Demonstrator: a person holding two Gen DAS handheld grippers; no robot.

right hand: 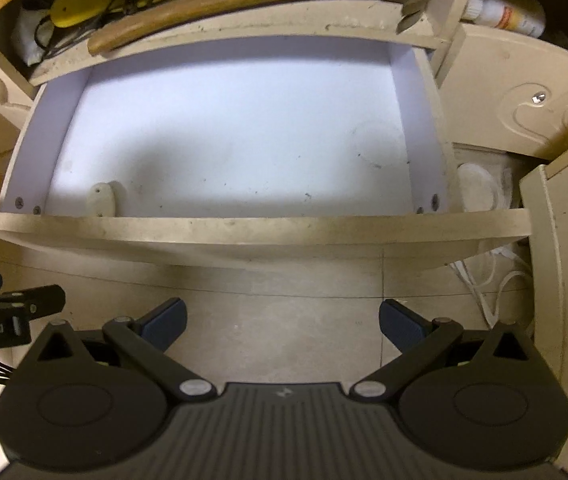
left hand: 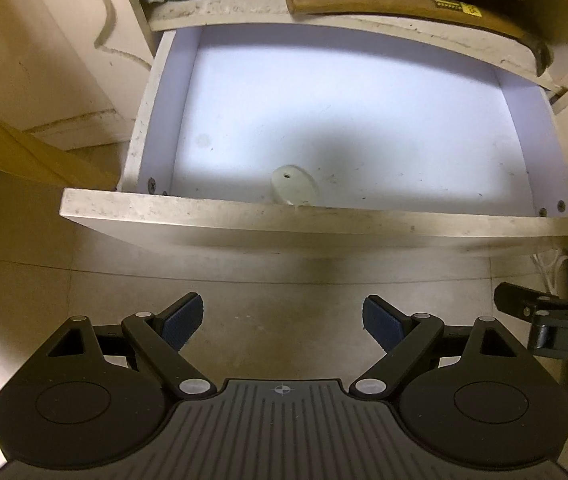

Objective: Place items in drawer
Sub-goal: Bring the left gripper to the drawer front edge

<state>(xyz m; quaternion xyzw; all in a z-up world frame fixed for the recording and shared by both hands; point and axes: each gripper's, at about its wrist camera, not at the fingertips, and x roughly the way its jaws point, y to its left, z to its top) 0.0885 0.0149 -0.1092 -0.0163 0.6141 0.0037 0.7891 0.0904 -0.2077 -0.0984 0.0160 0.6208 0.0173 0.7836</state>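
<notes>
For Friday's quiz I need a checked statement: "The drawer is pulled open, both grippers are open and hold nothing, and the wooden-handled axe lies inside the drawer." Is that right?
One thing is wrong. The wooden-handled axe lies on the shelf above the drawer, not inside it; the left wrist view shows this. The drawer is pulled open, and the left gripper and right gripper are open and hold nothing.

Drawer [left hand: 324,120] showing pale lilac-white inside, speckled beige front; gripper pads [left hand: 182,326] showing dark blue ribbing; axe handle [left hand: 384,4] glowing tan; floor [left hand: 284,296] looking beige.

Left matte-black two-finger gripper [left hand: 283,322]: blue ribbed pads [left hand: 182,320], silver pivot pins, grooved grey housing. Right matte-black two-finger gripper [right hand: 282,322]: identical.
</notes>
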